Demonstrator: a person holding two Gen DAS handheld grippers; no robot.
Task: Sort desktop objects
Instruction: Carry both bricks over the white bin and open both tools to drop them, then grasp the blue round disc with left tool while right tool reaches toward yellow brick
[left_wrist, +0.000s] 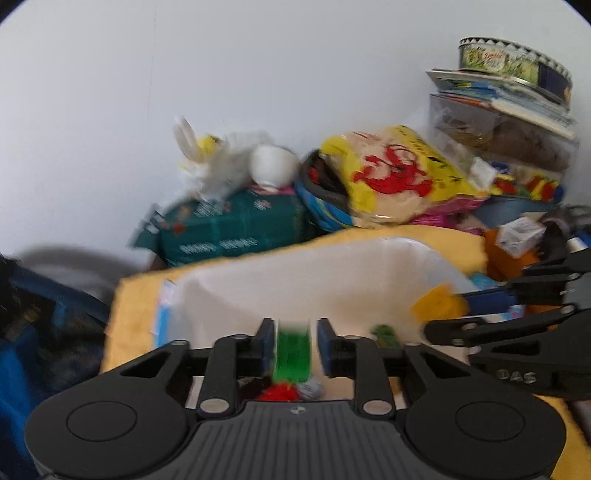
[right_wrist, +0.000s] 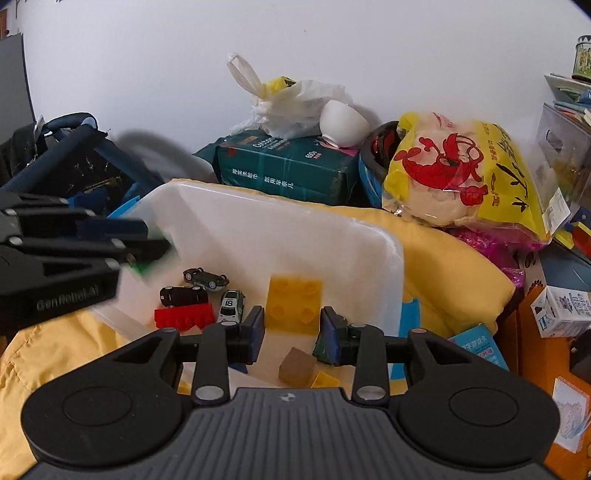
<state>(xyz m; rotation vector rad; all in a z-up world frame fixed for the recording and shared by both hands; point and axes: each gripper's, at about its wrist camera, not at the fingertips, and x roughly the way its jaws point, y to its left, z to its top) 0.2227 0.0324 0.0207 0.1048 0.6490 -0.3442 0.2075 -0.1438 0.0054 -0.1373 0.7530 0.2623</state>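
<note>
Nearest in the left wrist view, the left gripper (left_wrist: 295, 345) has its jaws spread a little, with a blurred green block (left_wrist: 293, 354) in the gap; the smear hides whether the pads (left_wrist: 267, 343) touch it. Below it lie a red piece (left_wrist: 277, 392) and a grey-white piece (left_wrist: 311, 388), both indistinct.

In the right wrist view the right gripper (right_wrist: 291, 334) stands spread with clear gaps on both sides of a yellow building plate (right_wrist: 294, 305) just beyond its tips. Only this view shows the contents sharply: three toy cars, namely a black one (right_wrist: 183, 295), a dark one on its side (right_wrist: 206, 277) and a white one numbered 18 (right_wrist: 231, 305), one red brick (right_wrist: 184, 318), a brown block (right_wrist: 296, 367) and a small yellow piece (right_wrist: 325, 380). They all lie in the white plastic bin (right_wrist: 280, 229), which sits on a yellow cloth (right_wrist: 454, 273). The bin's far half is bare.

Each view catches the other gripper at its side edge, both over the bin.

Farther back, against the wall, stand a teal tissue pack (right_wrist: 288, 173), a white bowl (right_wrist: 343, 123), a white plastic bag (right_wrist: 291, 103) and a yellow snack bag with a red lobster (right_wrist: 465, 173). The left view alone shows the whole round tin (left_wrist: 515, 62) atop stacked books at far right.
</note>
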